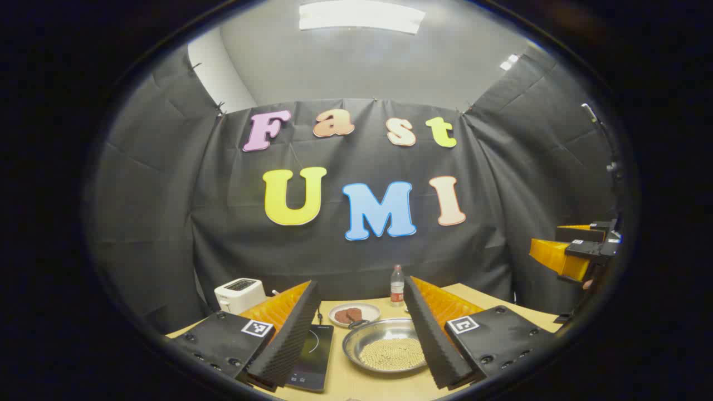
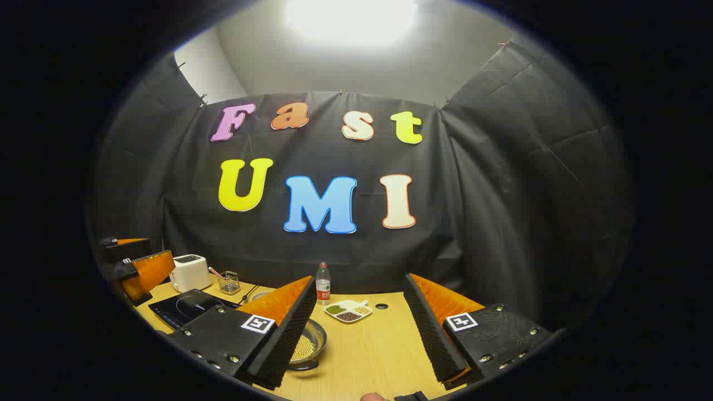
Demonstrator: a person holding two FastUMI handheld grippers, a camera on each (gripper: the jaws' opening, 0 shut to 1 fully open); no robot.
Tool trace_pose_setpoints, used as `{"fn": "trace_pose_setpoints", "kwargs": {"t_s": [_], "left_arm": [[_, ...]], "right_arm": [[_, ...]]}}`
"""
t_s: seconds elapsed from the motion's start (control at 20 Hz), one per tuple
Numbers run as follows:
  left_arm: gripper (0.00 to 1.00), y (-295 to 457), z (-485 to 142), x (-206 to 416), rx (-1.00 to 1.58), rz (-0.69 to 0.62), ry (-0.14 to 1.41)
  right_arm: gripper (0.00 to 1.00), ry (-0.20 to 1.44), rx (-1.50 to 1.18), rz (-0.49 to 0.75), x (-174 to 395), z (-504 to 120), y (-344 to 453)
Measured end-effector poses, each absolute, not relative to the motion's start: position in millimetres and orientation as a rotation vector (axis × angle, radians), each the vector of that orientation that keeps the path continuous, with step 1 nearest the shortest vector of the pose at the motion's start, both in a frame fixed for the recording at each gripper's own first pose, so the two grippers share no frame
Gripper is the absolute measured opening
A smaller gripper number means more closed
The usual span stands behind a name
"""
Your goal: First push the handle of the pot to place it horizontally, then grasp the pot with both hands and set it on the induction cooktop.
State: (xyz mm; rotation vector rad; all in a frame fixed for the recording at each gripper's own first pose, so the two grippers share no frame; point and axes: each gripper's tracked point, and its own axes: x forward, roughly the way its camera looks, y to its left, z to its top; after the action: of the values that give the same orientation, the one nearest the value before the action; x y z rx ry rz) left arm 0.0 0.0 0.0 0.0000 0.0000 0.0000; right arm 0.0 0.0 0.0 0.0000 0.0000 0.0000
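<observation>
**Both grippers held open above the surface, pot untouched**

While the left gripper (image 1: 362,328) hangs above the wooden surface (image 1: 356,384) in the left gripper view, its jaws stand wide apart and hold nothing. Between them lies the pot (image 1: 387,345), a shallow metal pan with pale grains in it, resting on the surface just right of the black induction cooktop (image 1: 315,356). A short dark handle (image 1: 357,323) shows at the pot's far left rim. Behind the pot sit a small plate (image 1: 354,314) with brown pieces and a water bottle (image 1: 396,286); a white toaster (image 1: 240,294) stands to the far left. The other gripper (image 1: 574,250) shows at the right edge, raised.

In the right gripper view, the right gripper (image 2: 359,328) also has its jaws spread wide, empty. The pot (image 2: 312,340) peeks out from behind its left finger, with the induction cooktop (image 2: 184,309) farther left. A divided dish (image 2: 348,311), the water bottle (image 2: 322,284), a small wire basket (image 2: 227,282) and the toaster (image 2: 189,272) line the back. The left gripper (image 2: 136,267) shows at the left edge.
</observation>
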Motion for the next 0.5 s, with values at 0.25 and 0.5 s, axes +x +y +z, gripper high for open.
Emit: {"fn": "trace_pose_setpoints", "kwargs": {"t_s": [0.25, 0.5], "left_arm": [[0.98, 8.1, 2.6, -1.1, 0.002, 0.003, -0.005], [1.0, 14.2, 4.8, 0.4, 0.009, 0.002, -0.011]], "right_arm": [[0.96, 0.0, -0.009, 0.017, -1.1, 2.2, 8.1], [0.96, 0.003, -0.013, 0.022, -0.9, 5.0, 13.4]]}}
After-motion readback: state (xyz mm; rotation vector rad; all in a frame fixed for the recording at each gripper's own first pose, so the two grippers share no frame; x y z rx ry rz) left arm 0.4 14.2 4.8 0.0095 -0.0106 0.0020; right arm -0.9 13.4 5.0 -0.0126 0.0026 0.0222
